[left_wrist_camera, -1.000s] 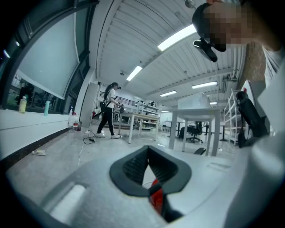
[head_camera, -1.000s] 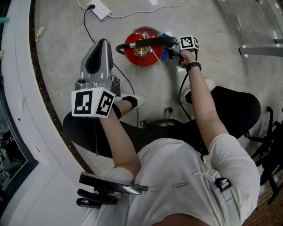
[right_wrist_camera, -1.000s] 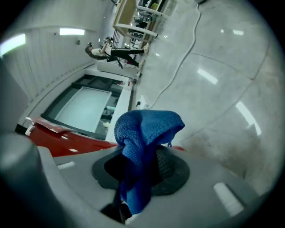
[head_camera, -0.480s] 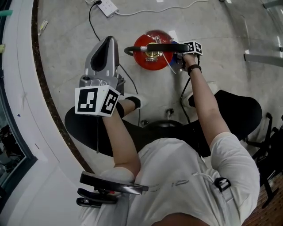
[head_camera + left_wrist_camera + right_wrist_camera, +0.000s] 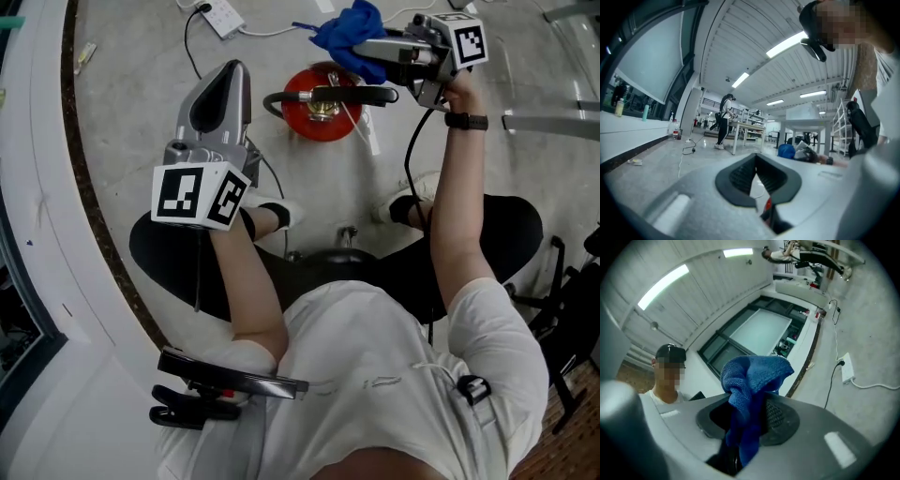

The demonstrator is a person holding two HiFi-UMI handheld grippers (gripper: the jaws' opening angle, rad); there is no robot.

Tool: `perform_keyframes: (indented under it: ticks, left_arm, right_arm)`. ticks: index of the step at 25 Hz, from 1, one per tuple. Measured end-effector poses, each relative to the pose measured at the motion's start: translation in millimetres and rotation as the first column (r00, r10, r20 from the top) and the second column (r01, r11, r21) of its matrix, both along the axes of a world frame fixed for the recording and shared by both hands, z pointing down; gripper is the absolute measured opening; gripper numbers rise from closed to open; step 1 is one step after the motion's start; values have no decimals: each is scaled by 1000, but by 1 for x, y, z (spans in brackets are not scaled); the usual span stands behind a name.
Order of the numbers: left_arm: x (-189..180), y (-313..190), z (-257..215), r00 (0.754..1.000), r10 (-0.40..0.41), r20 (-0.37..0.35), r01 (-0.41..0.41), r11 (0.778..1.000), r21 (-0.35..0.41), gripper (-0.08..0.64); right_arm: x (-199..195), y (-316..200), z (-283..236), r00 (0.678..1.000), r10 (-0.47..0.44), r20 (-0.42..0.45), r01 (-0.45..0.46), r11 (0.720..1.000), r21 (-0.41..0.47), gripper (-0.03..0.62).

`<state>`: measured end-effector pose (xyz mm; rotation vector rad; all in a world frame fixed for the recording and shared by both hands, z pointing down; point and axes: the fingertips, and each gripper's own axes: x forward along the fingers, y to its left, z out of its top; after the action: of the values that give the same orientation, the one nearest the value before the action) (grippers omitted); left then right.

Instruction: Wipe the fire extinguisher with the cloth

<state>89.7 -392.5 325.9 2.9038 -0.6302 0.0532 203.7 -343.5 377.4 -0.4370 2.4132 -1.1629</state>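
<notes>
In the head view the red fire extinguisher stands on the concrete floor, seen from above, with its black handle across the top. My right gripper is held above and just beyond it, shut on the blue cloth, which bunches out of the jaws clear of the extinguisher. In the right gripper view the blue cloth hangs pinched in the right gripper. My left gripper hovers left of the extinguisher, apart from it, jaws together with nothing in them. In its own view the left gripper shows only a thin slit.
A white power strip with cables lies on the floor beyond the extinguisher. A white curved counter runs down the left. A black stool seat is under the person, whose white shoes rest near the extinguisher. A metal bar lies at right.
My right gripper has lifted from the extinguisher's right side, and the cloth in it now hangs above and beyond the extinguisher. The left gripper has hardly moved.
</notes>
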Motion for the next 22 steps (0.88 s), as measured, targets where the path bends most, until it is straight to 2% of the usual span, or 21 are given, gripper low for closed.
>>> perform_keyframes:
  ticks: [3,5,7,10,13,16,19,22]
  left_arm:
    - [2,0,-3,1000,4,-14,-4,1000,5,0]
    - [1,1,-1,1000,4,-21,-4,1000,-4,0]
    - [-1,2,2,1000,10,-28,-10,1000,-4,0]
    - [-1,4,6,999,25,-40,-25,1000,7,0]
    - [-1,3,8,999,21,-41,-21,1000,1,0]
    - [-1,4,11,999,22,-37,-22,1000,-5,0]
    - [-1,2,11,999,18,-33,-18,1000,-4,0]
    - [-3,-1,13,1000,4,-29,-4,1000,-10,0]
  right_arm:
    - [-14,-2,14,989,-36,-145,26,997,-71,115]
    - [-17,-7,33,986,-33,-165,10,990,-138,123]
    - [-18,-11,43,995,-23,-94,6,985,-175,123]
    - [-14,-12,48,1000,-9,2,9,985,-172,123]
    - [-9,-13,51,998,-11,69,22,987,-160,123]
    - [0,-17,58,995,30,98,-14,987,-159,123]
    - [8,-28,87,996,92,-9,-92,974,-208,121]
    - [6,-35,143,986,96,-140,-136,938,-319,118]
